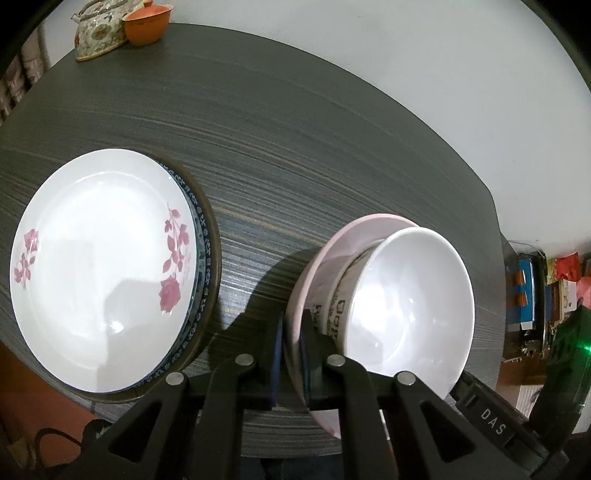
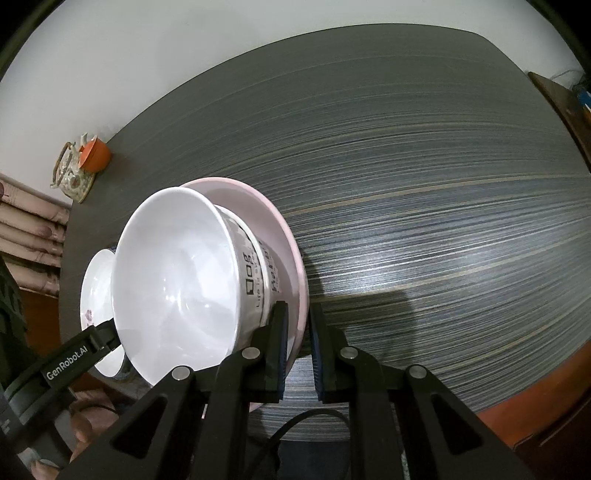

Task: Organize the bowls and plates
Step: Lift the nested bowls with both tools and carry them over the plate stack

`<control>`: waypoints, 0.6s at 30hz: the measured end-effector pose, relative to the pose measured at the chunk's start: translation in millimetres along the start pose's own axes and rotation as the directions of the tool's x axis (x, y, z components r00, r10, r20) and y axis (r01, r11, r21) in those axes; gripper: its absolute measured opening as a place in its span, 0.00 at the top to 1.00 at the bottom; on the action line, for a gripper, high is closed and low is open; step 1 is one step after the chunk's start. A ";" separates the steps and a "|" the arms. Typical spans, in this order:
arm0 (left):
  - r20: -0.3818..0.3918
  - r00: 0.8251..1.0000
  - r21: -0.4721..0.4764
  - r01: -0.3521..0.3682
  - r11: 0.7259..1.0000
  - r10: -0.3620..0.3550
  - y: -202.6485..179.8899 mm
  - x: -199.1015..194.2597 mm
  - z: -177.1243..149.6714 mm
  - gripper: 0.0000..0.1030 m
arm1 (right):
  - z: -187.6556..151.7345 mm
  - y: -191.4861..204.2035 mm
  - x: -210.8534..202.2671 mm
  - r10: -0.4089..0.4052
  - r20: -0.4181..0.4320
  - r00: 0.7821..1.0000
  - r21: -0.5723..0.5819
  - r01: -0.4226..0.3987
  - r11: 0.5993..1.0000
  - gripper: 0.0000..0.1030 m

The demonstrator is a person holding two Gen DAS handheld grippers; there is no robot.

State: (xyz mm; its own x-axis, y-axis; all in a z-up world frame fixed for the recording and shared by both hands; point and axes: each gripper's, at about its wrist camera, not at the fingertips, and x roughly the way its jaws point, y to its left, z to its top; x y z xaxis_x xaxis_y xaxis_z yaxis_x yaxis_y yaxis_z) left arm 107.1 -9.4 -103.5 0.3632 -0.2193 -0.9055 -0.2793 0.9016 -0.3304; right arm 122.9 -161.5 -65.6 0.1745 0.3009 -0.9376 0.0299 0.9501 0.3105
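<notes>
A shallow pink bowl [image 1: 321,258] [image 2: 284,236] carries a white bowl with black print [image 1: 332,310] [image 2: 264,273], and a plain white bowl [image 1: 406,295] [image 2: 173,266] is nested on top. My left gripper [image 1: 293,325] is shut on the pink rim at one side. My right gripper [image 2: 298,314] is shut on the same rim at the opposite side. Whether the stack rests on the table or hangs just above it is unclear. To its left a white plate with pink roses [image 1: 99,266] [image 2: 92,288] lies on a blue-patterned plate [image 1: 203,236].
The dark striped table [image 1: 295,129] [image 2: 424,184] stretches beyond the bowls. A floral teapot [image 1: 98,29] [image 2: 72,173] and an orange cup [image 1: 146,26] [image 2: 96,153] stand at its far corner. Boxes and clutter [image 1: 535,288] lie past the table's right edge.
</notes>
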 end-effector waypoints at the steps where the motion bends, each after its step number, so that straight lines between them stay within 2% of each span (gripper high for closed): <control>1: 0.000 1.000 -0.001 0.000 1.000 0.000 0.1 -0.1 -0.3 0.94 | -1.3 -0.6 -0.7 0.000 0.001 1.000 0.003 0.000 1.000 0.87; 18: 0.033 0.999 0.000 0.001 1.000 0.000 0.0 -10.4 0.6 0.94 | -3.8 4.0 -10.6 0.000 0.028 1.000 -0.011 0.000 1.000 0.87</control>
State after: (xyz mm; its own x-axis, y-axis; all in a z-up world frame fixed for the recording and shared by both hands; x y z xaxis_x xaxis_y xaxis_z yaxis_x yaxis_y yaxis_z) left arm 103.9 -6.9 -93.9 0.3922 -0.2075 -0.8962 -0.2793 0.9014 -0.3309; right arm 117.4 -160.6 -55.0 0.2023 0.2986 -0.9327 0.0189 0.9510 0.3085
